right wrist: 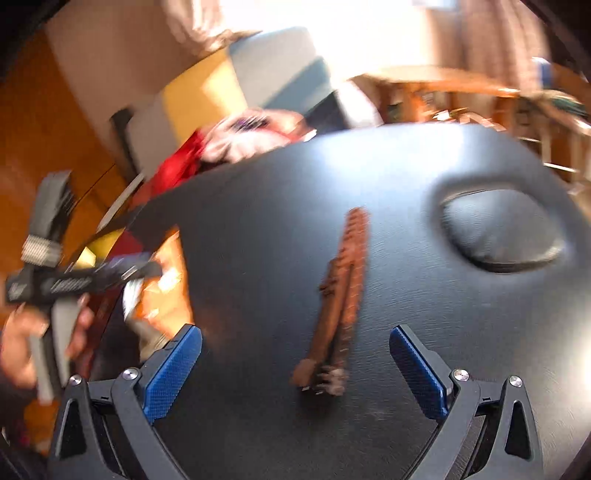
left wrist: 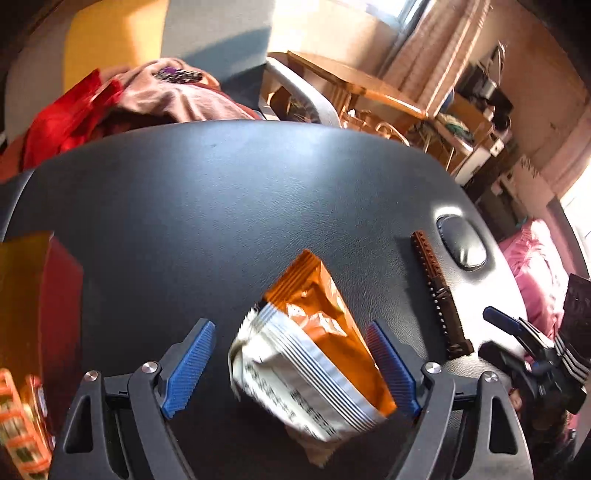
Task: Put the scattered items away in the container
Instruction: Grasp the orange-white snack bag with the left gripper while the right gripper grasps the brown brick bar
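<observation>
Your left hand-held gripper (left wrist: 291, 365): snack packet (left wrist: 314, 354) touches only its right pad, may drop. Right hand-held gripper (right wrist: 295, 373): jaws apart, brown strip (right wrist: 341, 299) between; skewed closing misses.

Bright sun pours through a far window (left wrist: 413, 11) with a pale curtain (left wrist: 436, 55) beside it, washing out the wall (left wrist: 332, 29). Under it stands a wooden table (left wrist: 354, 83) above clutter. Near it a grey chair back (left wrist: 306, 92) shows. Red cloth (left wrist: 70, 110) and a pink cloth (left wrist: 177, 96) heap at far left, behind the black leather-like counter (left wrist: 221, 192). A pink bundle (left wrist: 535, 266) lies right.
</observation>
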Tool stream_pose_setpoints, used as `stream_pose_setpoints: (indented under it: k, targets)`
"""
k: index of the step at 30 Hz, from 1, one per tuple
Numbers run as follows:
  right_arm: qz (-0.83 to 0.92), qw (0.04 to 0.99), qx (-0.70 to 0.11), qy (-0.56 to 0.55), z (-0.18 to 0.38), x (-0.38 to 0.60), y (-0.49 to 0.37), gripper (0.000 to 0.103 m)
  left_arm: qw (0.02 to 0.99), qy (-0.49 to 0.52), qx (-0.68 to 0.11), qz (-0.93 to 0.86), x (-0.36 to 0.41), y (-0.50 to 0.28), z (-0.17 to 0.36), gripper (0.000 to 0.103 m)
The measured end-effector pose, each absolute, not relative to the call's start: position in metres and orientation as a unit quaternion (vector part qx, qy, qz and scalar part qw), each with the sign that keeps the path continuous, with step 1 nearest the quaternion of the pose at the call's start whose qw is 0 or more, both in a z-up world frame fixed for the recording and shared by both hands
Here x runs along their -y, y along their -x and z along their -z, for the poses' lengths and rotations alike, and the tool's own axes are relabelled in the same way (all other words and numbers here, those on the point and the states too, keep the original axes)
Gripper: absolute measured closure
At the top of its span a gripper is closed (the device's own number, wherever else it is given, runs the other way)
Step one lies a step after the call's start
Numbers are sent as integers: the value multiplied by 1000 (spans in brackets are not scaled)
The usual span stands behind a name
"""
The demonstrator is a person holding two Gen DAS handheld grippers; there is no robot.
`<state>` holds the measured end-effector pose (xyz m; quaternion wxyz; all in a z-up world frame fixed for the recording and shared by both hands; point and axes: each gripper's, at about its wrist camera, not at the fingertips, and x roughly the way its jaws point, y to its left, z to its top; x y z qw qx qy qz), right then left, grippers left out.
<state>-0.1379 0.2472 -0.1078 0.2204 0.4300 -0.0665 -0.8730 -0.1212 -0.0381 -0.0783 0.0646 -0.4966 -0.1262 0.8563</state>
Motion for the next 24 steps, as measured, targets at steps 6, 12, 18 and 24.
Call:
stream_pose_setpoints:
  k: [6, 12, 18, 24]
  targets:
    - [882, 171, 54, -435, 101, -246, 140, 21, 54, 498, 176, -848, 53, 103, 87, 15]
    - [883, 157, 40, -439, 94, -246, 133, 23, 59, 483, 199, -851, 53, 93, 83, 15]
    - [883, 162, 35, -439, 91, -245, 130, 23, 71, 488, 225, -840, 60, 98, 88, 8]
    - [887, 154, -1, -436, 92, -233, 138, 22, 81, 502, 231, -829, 51, 114, 95, 7]
